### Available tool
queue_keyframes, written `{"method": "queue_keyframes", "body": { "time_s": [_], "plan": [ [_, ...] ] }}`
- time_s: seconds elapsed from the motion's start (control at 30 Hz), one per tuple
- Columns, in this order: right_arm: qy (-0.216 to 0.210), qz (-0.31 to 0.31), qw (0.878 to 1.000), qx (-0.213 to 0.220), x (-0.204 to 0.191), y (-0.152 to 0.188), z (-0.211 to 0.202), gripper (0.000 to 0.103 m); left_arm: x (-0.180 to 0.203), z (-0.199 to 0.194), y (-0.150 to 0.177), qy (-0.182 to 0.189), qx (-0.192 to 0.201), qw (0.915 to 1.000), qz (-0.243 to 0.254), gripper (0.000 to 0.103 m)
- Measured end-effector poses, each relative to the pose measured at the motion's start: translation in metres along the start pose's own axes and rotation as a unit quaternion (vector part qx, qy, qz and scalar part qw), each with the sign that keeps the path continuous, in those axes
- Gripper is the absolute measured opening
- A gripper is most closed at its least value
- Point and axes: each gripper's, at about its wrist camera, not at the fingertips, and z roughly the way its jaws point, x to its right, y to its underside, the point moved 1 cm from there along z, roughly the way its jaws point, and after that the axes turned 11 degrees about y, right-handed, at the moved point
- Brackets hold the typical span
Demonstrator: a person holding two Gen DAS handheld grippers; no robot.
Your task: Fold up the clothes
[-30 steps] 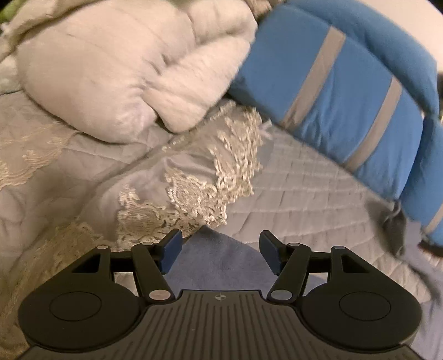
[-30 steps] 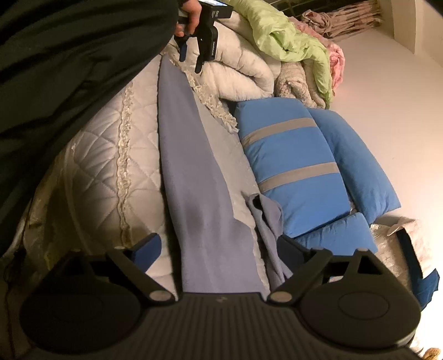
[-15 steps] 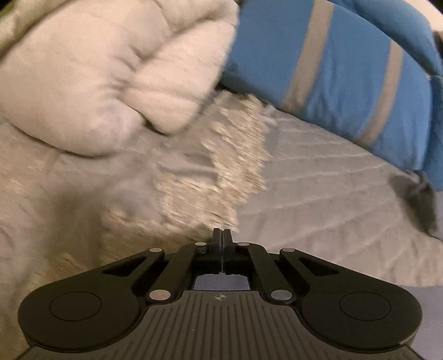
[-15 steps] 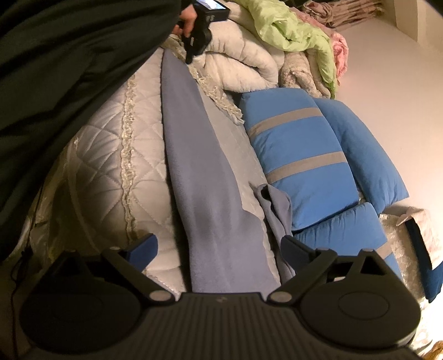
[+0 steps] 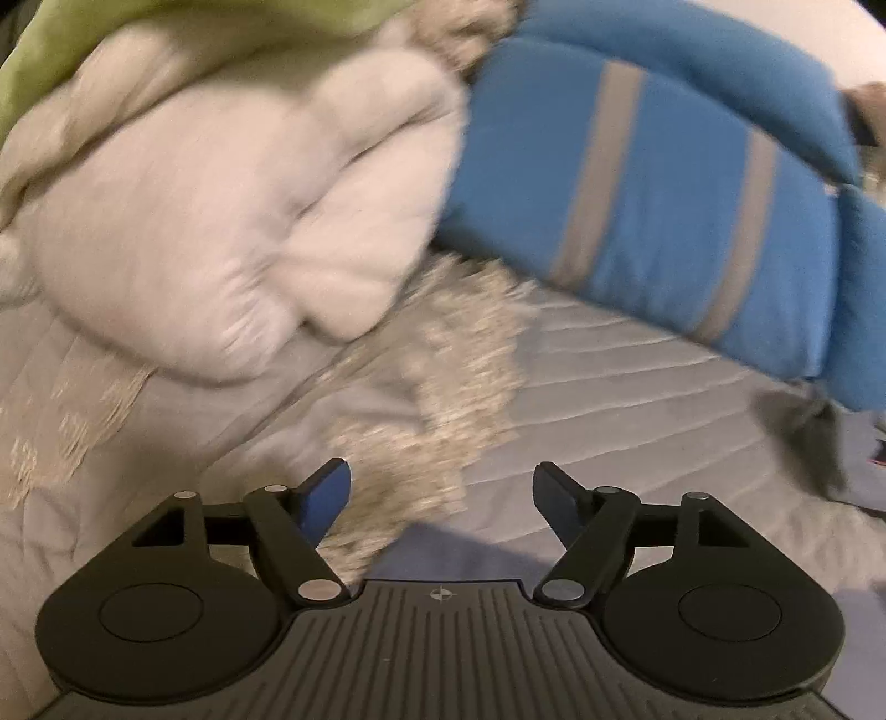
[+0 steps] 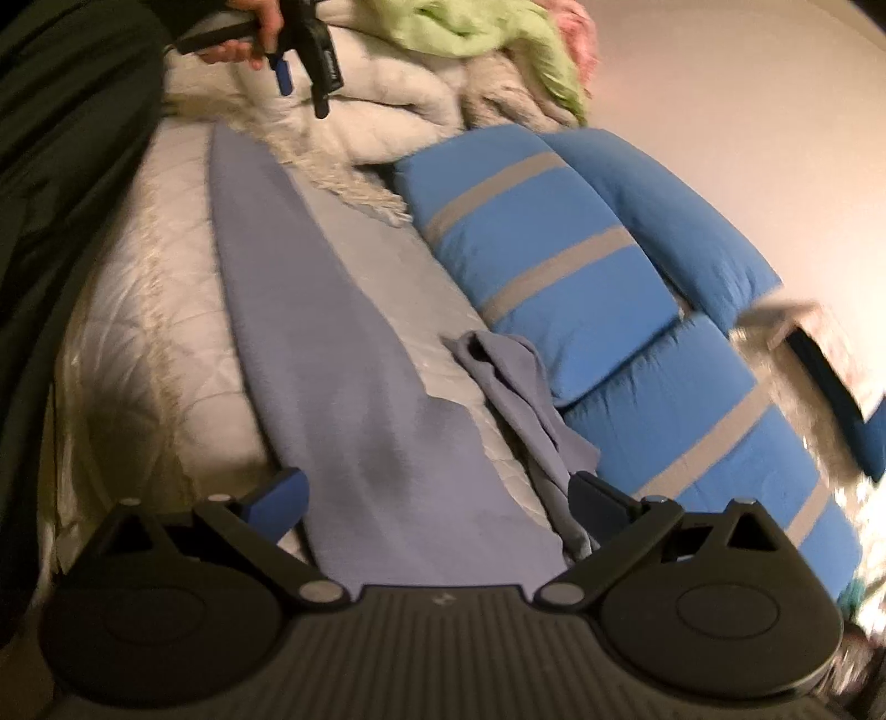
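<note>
Half a second back my left gripper [image 5: 442,495] was pinched fully together; now its jaws are opening, with nothing between them but the lace trim [image 5: 437,387] and quilted bedspread [image 5: 626,382] below. My right gripper [image 6: 437,501] is spread wide and opening a touch further, holding nothing. From its view the lavender garment [image 6: 332,354] runs as a long flat strip from the upper left of the frame down to the lower centre, passing under the gap between the fingers, with a crumpled sleeve-like flap [image 6: 520,387] lying to its right. At the top left I see my left hand [image 6: 249,41] with its tool raised above the far end of the strip, not touching it. Crowding the right side is a blue pillow with grey stripes [image 6: 559,266]. A white duvet roll [image 5: 221,232] fills the upper left of the left view, green cloth [image 6: 487,33] heaped above it. A dark sleeve [image 6: 66,166] blocks the left edge.
</note>
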Motion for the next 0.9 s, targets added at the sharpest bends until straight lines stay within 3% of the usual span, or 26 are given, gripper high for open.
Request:
{"method": "queue_keyframes", "body": {
  "time_s": [0.17,0.3,0.43,0.5,0.73,0.83,0.9],
  "plan": [
    [-0.028,0.115,0.99,-0.075,0.04,0.009,0.015,0.103,0.075,-0.008,-0.016,0.055,-0.005,0.9979,0.033,0.076],
    [-0.061,0.267,0.951,-0.147,0.085,0.03,0.031,0.103,0.148,-0.013,-0.023,0.133,-0.013,0.9889,0.065,0.079],
    [-0.075,0.377,0.907,-0.172,0.121,0.055,0.033,0.103,0.217,-0.012,-0.012,0.201,-0.008,0.9761,0.083,0.083],
    [-0.072,0.402,0.897,-0.17,0.135,0.062,0.03,0.103,0.245,-0.006,-0.001,0.224,-0.007,0.9711,0.082,0.084],
    [-0.073,0.464,0.87,-0.151,0.189,0.081,0.03,0.103,0.294,0.032,0.051,0.284,-0.019,0.9556,0.077,0.084],
    [-0.064,0.469,0.869,-0.145,0.215,0.092,0.038,0.103,0.303,0.044,0.062,0.273,-0.058,0.956,0.09,0.084],
    [-0.058,0.462,0.873,-0.147,0.231,0.099,0.047,0.103,0.306,0.044,0.063,0.272,-0.055,0.9551,0.104,0.084]
  ]
}}
